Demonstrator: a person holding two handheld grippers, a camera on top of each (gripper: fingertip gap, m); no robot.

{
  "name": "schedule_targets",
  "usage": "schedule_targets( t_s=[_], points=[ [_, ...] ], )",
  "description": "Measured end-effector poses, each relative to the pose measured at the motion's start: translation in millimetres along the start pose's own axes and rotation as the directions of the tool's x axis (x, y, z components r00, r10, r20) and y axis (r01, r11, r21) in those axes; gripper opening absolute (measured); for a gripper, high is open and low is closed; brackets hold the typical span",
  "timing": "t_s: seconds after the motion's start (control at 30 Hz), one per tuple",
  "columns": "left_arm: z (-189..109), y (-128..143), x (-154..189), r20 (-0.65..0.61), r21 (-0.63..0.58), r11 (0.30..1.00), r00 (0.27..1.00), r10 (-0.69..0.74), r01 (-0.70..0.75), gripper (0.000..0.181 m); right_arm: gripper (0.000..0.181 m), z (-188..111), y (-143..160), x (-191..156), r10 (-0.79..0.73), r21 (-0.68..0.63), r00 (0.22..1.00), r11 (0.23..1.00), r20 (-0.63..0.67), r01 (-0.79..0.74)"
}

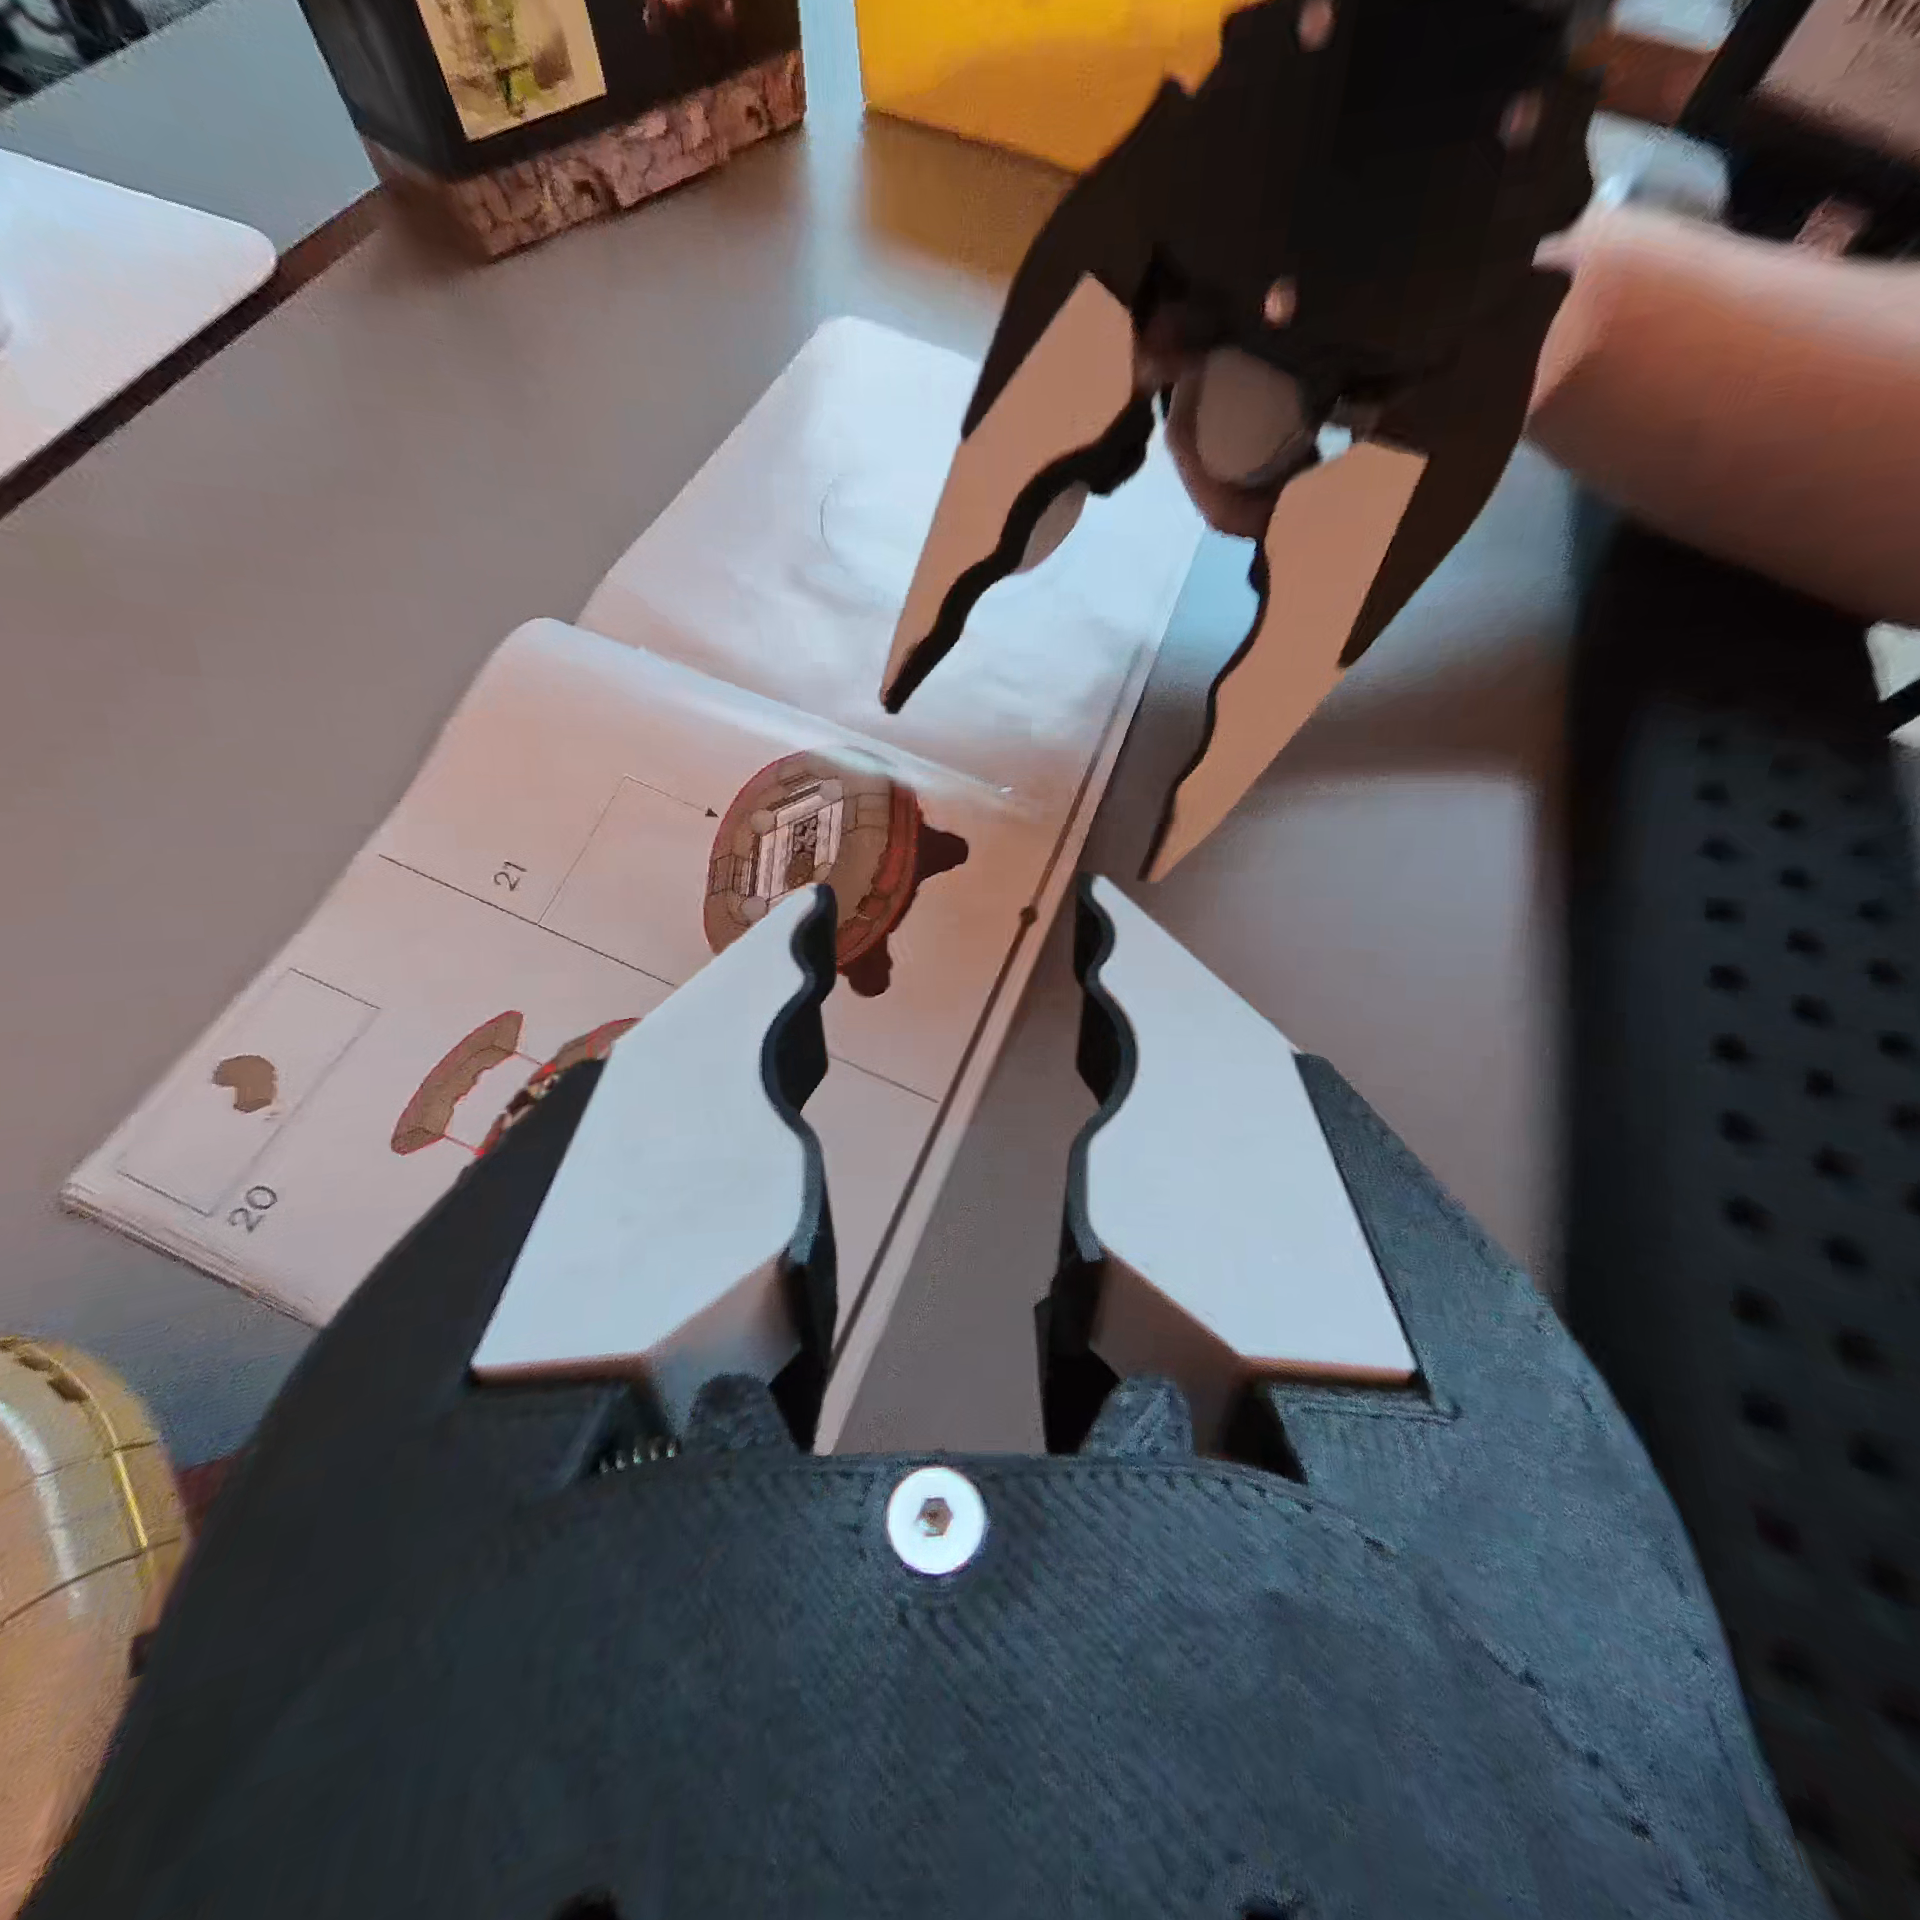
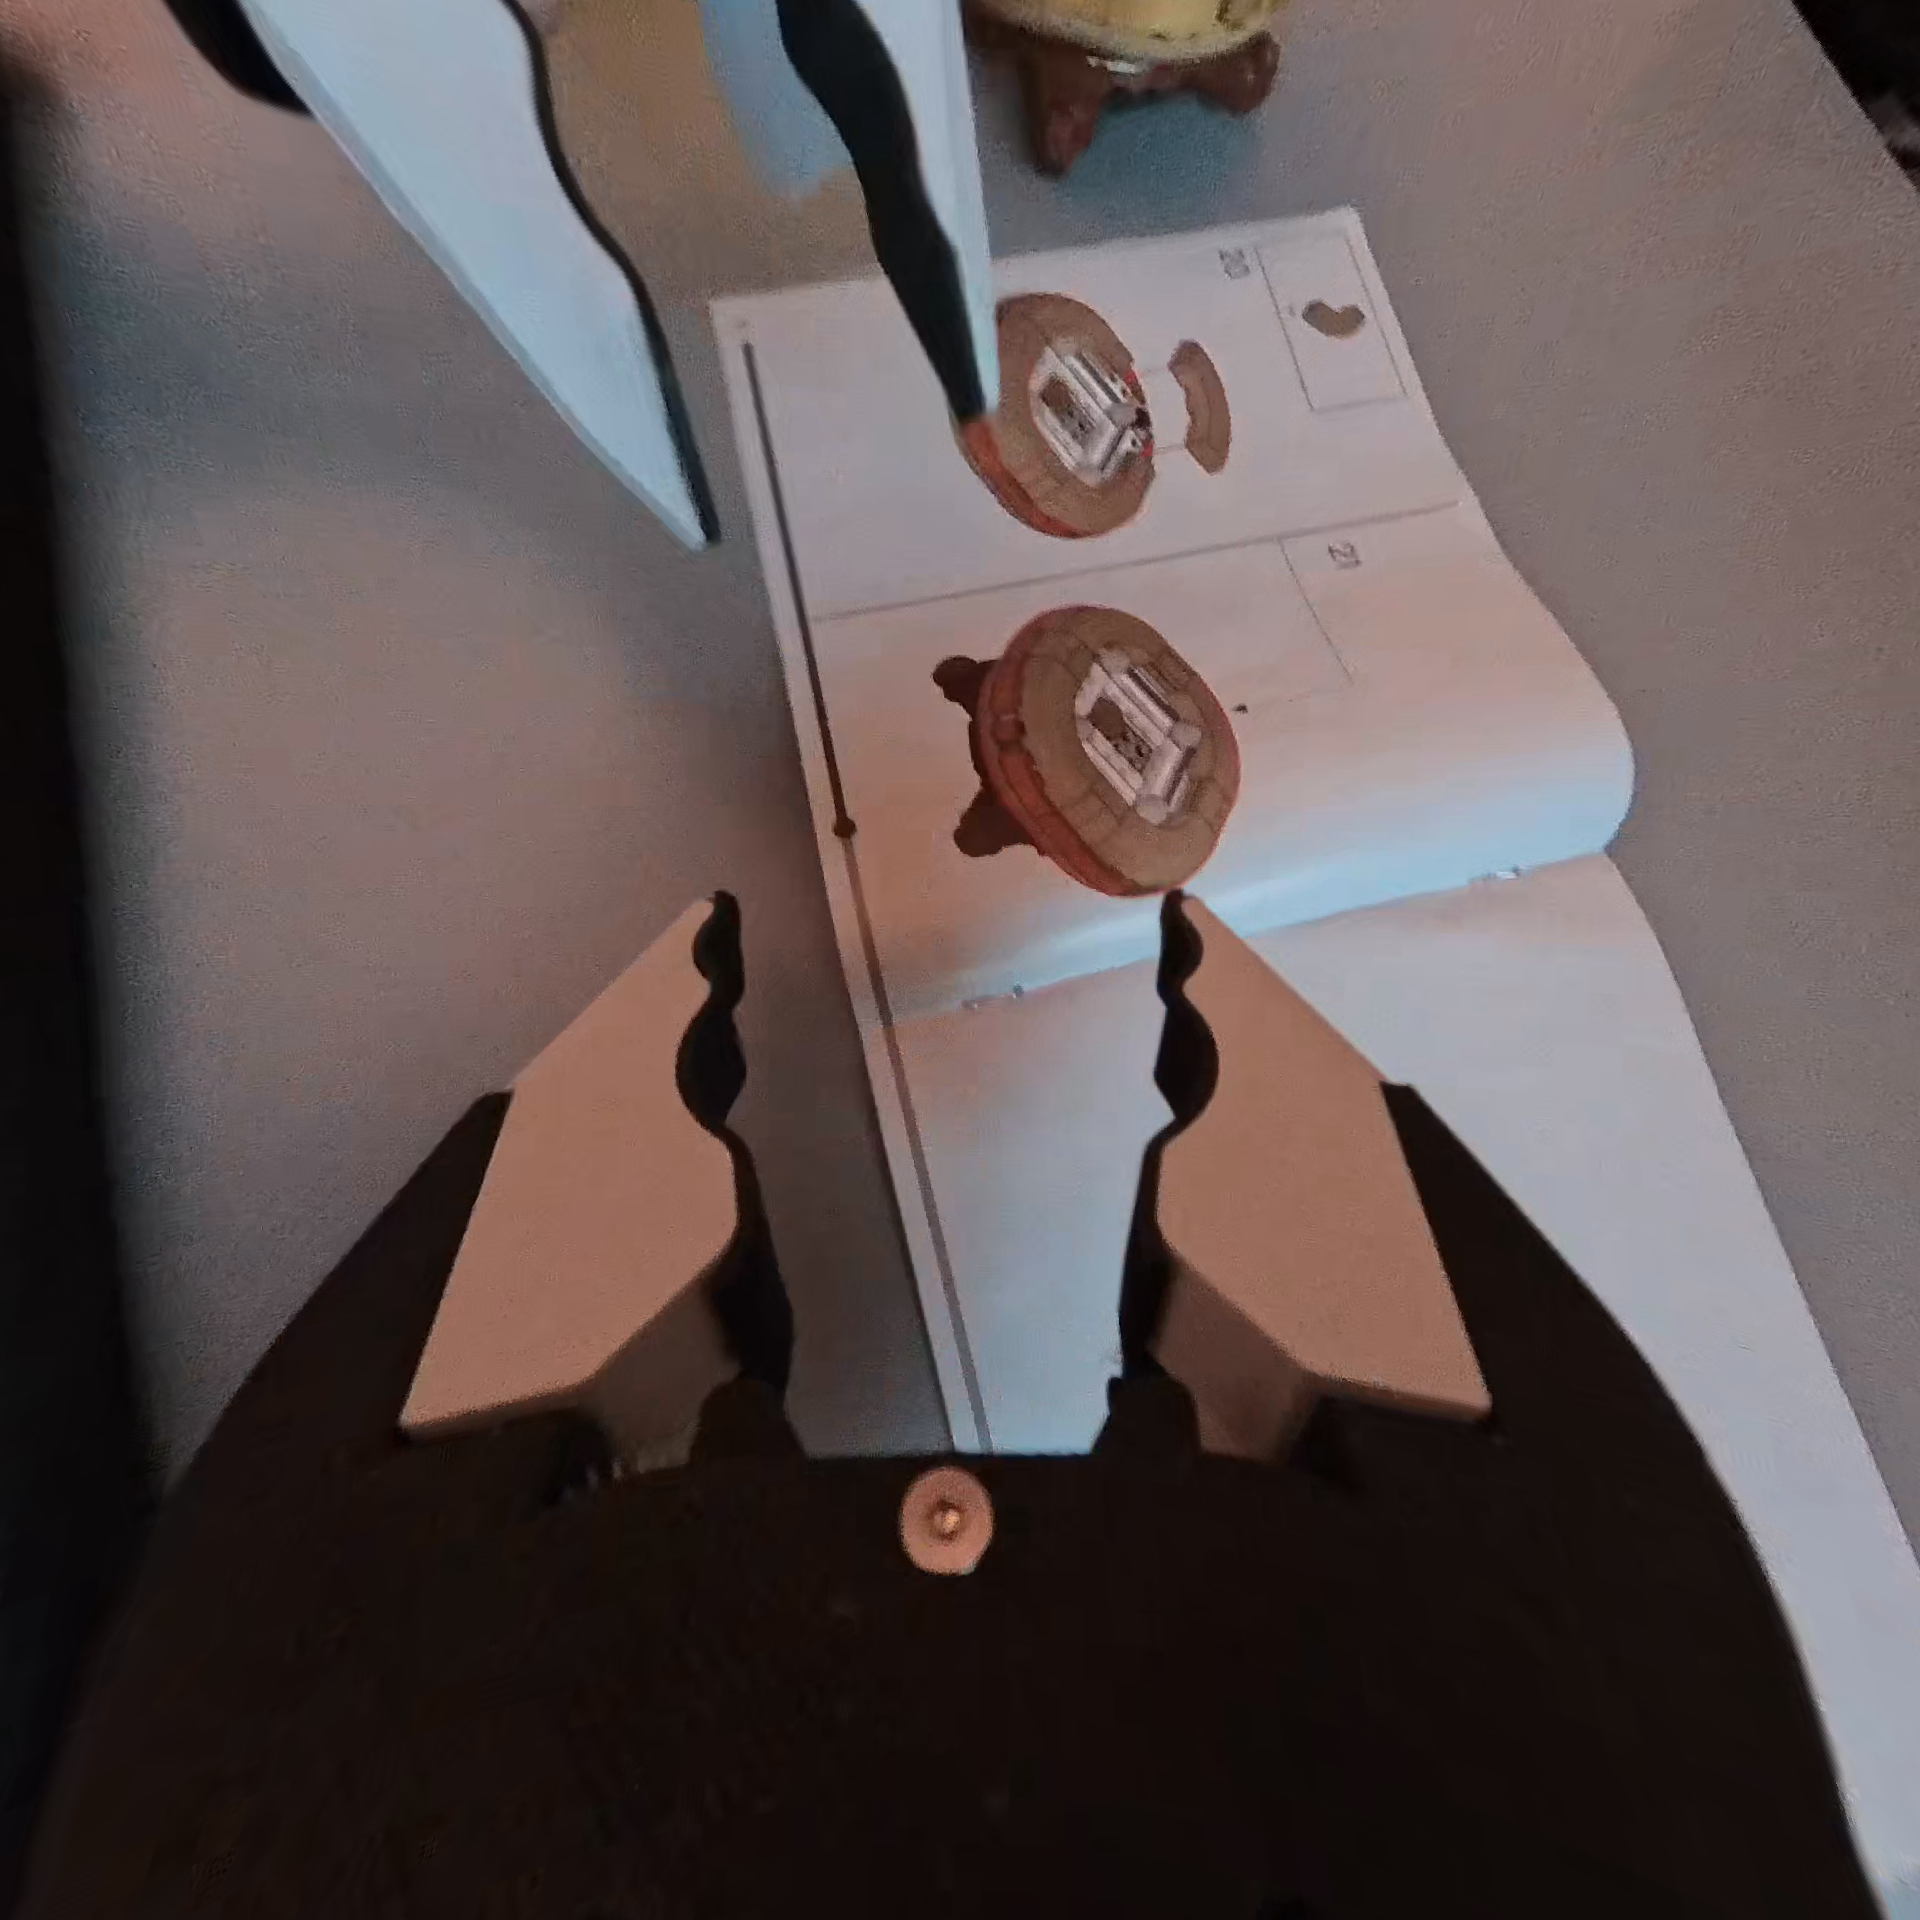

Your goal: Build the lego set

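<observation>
An open instruction booklet [image 1: 623,894] lies on the grey table and shows round tan build steps; it also shows in the right wrist view [image 2: 1403,727]. My left gripper [image 1: 954,902] is open and empty, low over the booklet's right edge. My right gripper [image 1: 1023,784] faces it from the far side, open and empty, tips just above the page. In the right wrist view my right gripper [image 2: 948,904] hovers open over the booklet's spine, and the left gripper [image 2: 840,476] points down at the far page. A tan rounded lego build [image 1: 62,1507] on a brown base [image 2: 1143,73] stands beside the booklet.
The lego box [image 1: 561,104] and a yellow object [image 1: 987,73] stand at the table's far side. A black perforated tray [image 1: 1766,1143] fills the right. A white board [image 1: 104,291] lies at far left. A hand [image 1: 1714,416] holds the right gripper. One gripper's finger ends stand about 7 centimetres off the other's.
</observation>
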State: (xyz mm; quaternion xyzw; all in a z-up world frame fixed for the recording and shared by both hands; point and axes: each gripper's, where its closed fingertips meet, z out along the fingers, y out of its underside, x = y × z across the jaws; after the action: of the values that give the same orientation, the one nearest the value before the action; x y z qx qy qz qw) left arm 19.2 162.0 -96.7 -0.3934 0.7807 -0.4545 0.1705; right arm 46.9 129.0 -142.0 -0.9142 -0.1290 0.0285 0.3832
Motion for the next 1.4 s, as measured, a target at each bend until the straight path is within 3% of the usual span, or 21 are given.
schedule_targets(
  t_s=[0.03,0.2,0.27,0.7,0.9,1.0,1.07,1.13,1.23,1.33,1.4],
  points=[
    [-2.9,-2.4,-1.1,-0.013,0.016,0.999,1.000,-0.027,0.028,0.044,0.077,-1.1,5.6,3.8,0.011,-0.011,0.999,1.000,-0.035,-0.011],
    [-15.1,-13.8,-0.6,-0.011,0.076,0.997,0.999,-0.031,0.031,0.042,0.072,8.8,15.9,-3.1,0.090,0.002,0.995,0.996,0.040,-0.090],
    [-17.5,-16.3,-0.1,-0.010,0.092,0.995,1.000,-0.028,0.029,0.041,0.057,11.2,17.3,6.7,0.043,0.003,0.999,0.999,-0.030,-0.043],
    [-21.0,-17.4,-14.6,0.027,0.115,0.991,0.998,-0.065,0.061,0.041,0.056,12.0,20.6,58.6,0.056,0.002,0.998,0.998,-0.009,-0.056],
    [-15.2,-5.7,-31.1,0.102,0.067,0.995,0.991,-0.081,0.075,0.045,0.057,11.9,20.0,65.1,0.057,0.029,0.998,0.998,0.027,-0.058],
    [-11.9,-4.9,-32.2,0.129,0.052,0.997,0.990,-0.062,0.056,0.050,0.061,9.2,21.9,63.9,-0.011,0.033,1.000,0.999,-0.008,0.011],
    [-10.6,-5.0,-32.4,0.138,0.051,0.998,0.989,-0.053,0.046,0.049,0.064,-2.4,10.9,60.7,-0.143,0.076,0.985,0.986,-0.097,0.151],
    [-9.4,-2.9,-33.9,0.133,0.064,0.997,0.989,-0.058,0.050,0.044,0.067,-22.8,-6.8,60.7,-0.183,0.136,0.962,0.968,-0.202,0.212],
    [-14.8,-5.8,-51.5,0.206,0.102,0.994,0.976,-0.067,0.047,0.043,0.072,-74.9,-32.6,83.5,-0.173,0.206,0.853,0.929,-0.492,0.307],
    [-53.7,-38.4,-73.4,0.420,0.258,0.961,0.907,-0.024,-0.094,0.035,0.071,-135.8,-50.6,104.2,-0.066,0.282,0.705,0.887,-0.706,0.366],
    [-96.5,-58.7,-83.3,0.566,0.369,0.911,0.822,-0.063,-0.184,0.029,0.073,-156.1,-50.5,115.0,0.053,0.360,0.683,0.878,-0.728,0.316]
  ],
)
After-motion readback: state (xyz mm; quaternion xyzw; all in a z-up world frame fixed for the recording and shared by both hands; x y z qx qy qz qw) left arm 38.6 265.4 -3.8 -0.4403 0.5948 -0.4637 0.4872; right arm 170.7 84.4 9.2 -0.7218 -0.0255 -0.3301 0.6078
